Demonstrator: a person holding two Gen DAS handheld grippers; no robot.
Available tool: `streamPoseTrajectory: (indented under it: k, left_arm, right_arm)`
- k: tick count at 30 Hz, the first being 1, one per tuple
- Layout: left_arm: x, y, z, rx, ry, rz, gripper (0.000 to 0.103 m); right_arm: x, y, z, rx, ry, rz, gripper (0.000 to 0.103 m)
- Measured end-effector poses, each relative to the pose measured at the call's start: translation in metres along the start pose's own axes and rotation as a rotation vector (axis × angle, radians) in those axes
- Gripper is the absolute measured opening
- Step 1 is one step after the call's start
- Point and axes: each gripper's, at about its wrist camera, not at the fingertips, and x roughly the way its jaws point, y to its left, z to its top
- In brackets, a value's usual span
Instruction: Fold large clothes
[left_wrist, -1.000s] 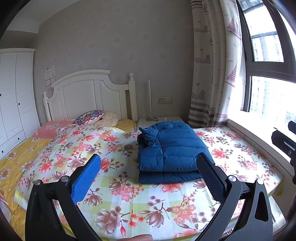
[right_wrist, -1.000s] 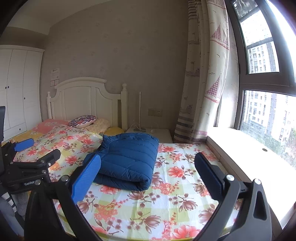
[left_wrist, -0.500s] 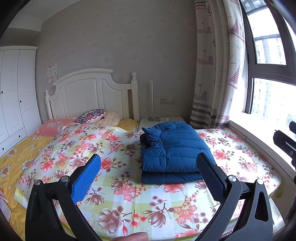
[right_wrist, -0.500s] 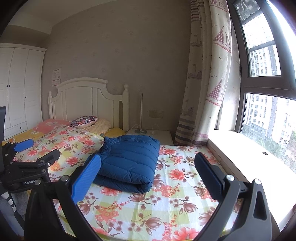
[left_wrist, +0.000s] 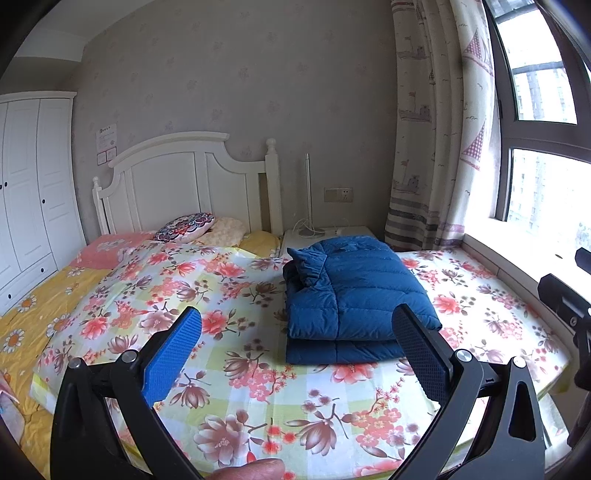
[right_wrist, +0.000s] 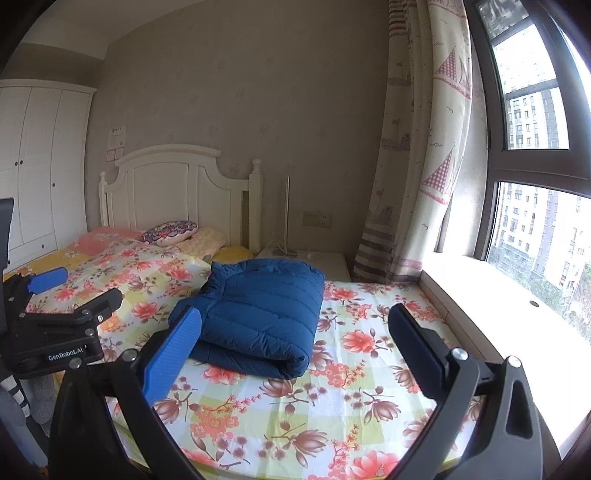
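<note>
Both wrist views have drawn back and risen slightly over the last second, so the bed sits a little lower and farther in frame; the folded garment itself has not shifted; left gripper (left_wrist: 297, 332) hangs above the near edge of the floral sheet (left_wrist: 236, 373), its blue-padded fingers spread wide with nothing between them; right gripper (right_wrist: 295, 332) likewise spread wide and empty, above the near right part of the sheet; blue down jacket (left_wrist: 347, 291) lies folded in a compact rectangular stack on the sheet, right of the bed's middle, collar end toward the headboard (left_wrist: 184, 184), rounded fold edge toward the cameras; neither gripper touches it; in the right wrist view the jacket (right_wrist: 258, 314) shows a thick rolled near edge and the left gripper's body appears at the left margin, low and apart from the jacket; patterned round cushion (left_wrist: 184, 227) and a cream pillow (left_wrist: 225, 236) rest against the headboard; pink pillow (left_wrist: 107, 247) lies left of them; white nightstand (left_wrist: 325, 232) stands just past the jacket's far end, a slim lamp pole (left_wrist: 307, 192) rising from it; sailboat-print curtain (left_wrist: 436, 147) hangs beside the window (left_wrist: 543, 147) at right; white wardrobe (left_wrist: 29, 184) at far left; a fingertip (left_wrist: 251, 470) shows at the bottom edge of the left wrist view.
</note>
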Motion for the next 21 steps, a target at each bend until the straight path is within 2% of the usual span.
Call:
streamPoseTrajectory:
  k: [4,9,13,15,16,18,19,21]
  left_arm:
    - [0.015,-0.003,0.003,0.012,0.004,0.002,0.099]
    - [0.048,-0.009,0.009,0.027,0.045,-0.01,0.099]
    - [0.083,-0.005,0.01,-0.029,0.076,-0.108,0.099]
    - [0.118,0.003,0.011,-0.022,0.147,-0.122,0.099]
    - [0.145,0.015,0.012,-0.007,0.223,-0.122,0.099]
    - [0.186,0.049,0.015,-0.036,0.314,-0.075,0.099]
    - [0.206,0.073,0.018,-0.058,0.351,-0.013,0.099]
    - [0.251,0.137,0.025,-0.084,0.418,0.135,0.099]
  right_arm:
    - [0.016,0.001,0.001,-0.004,0.002,0.003,0.1]
    - [0.053,-0.007,0.003,0.024,0.046,0.013,0.1]
    - [0.089,-0.015,0.002,0.033,0.097,0.017,0.1]
    - [0.114,-0.026,-0.001,0.038,0.134,0.01,0.1]
    - [0.124,-0.034,-0.002,0.041,0.151,0.004,0.1]
    - [0.153,-0.067,-0.003,0.057,0.193,-0.032,0.1]
    - [0.163,-0.083,-0.003,0.059,0.206,-0.05,0.1]
    - [0.192,-0.147,-0.001,0.079,0.251,-0.167,0.1]
